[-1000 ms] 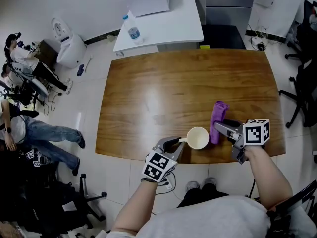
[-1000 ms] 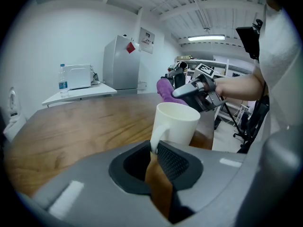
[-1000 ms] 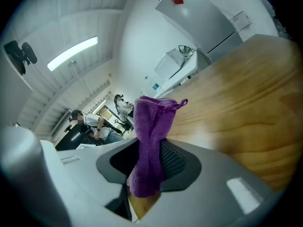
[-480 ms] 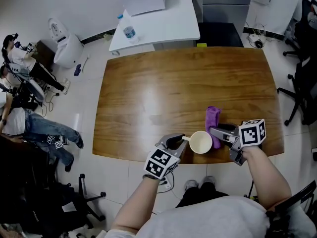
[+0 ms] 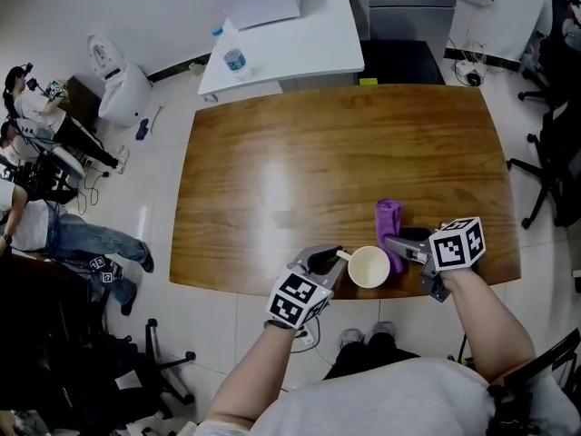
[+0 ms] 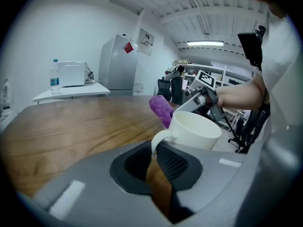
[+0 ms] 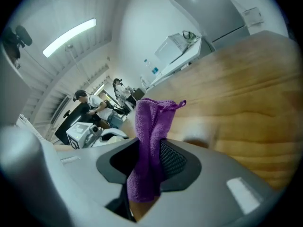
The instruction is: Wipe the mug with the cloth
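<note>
A white mug stands near the front edge of the wooden table. My left gripper reaches in from the left. Its jaws are closing on the mug's handle, which sits between the pads. In the left gripper view the mug fills the space just beyond my left gripper. My right gripper is shut on a purple cloth, which touches the mug's right side. The cloth rises from between the pads of my right gripper and hangs a little below them.
A white side table beyond the far edge carries a white box and a water bottle. Office chairs stand at the right. People sit among equipment on the floor at the left. The table's front edge runs just under the mug.
My right gripper has carried the purple cloth leftward up against the mug. My left gripper has stayed at the handle, its jaws narrowing on it.
</note>
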The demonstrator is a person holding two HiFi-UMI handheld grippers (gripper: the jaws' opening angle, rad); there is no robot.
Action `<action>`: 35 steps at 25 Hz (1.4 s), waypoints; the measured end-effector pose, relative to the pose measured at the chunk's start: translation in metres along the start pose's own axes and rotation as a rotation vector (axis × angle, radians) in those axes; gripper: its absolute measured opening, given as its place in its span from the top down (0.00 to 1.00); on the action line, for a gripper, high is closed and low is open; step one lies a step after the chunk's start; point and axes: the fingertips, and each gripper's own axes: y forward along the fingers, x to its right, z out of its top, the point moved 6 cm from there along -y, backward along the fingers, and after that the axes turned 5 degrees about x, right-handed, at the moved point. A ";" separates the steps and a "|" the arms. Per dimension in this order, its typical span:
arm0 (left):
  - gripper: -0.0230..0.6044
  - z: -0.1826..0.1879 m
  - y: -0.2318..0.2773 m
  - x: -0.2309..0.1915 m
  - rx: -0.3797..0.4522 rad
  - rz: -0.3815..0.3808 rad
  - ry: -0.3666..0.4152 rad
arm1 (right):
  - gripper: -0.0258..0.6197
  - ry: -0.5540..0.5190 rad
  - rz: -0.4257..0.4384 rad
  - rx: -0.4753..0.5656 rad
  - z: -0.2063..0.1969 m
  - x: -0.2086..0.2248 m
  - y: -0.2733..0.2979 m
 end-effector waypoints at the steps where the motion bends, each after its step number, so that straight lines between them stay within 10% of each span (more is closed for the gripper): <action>1: 0.93 0.000 0.000 0.000 0.000 0.000 0.000 | 0.75 -0.010 0.016 0.057 0.009 -0.003 -0.001; 7: 0.93 0.008 0.006 0.003 0.000 -0.016 0.025 | 0.75 0.006 0.167 0.261 0.044 -0.028 0.000; 16: 0.92 0.014 0.014 0.002 0.013 -0.034 -0.029 | 0.75 0.120 0.286 0.124 0.022 -0.028 0.027; 26: 0.92 0.011 0.017 -0.001 0.014 -0.032 -0.026 | 0.75 -0.045 0.108 -0.012 0.005 -0.017 0.042; 35: 0.81 -0.006 0.004 -0.019 0.007 -0.038 -0.078 | 0.75 0.037 0.067 0.275 0.029 -0.019 0.005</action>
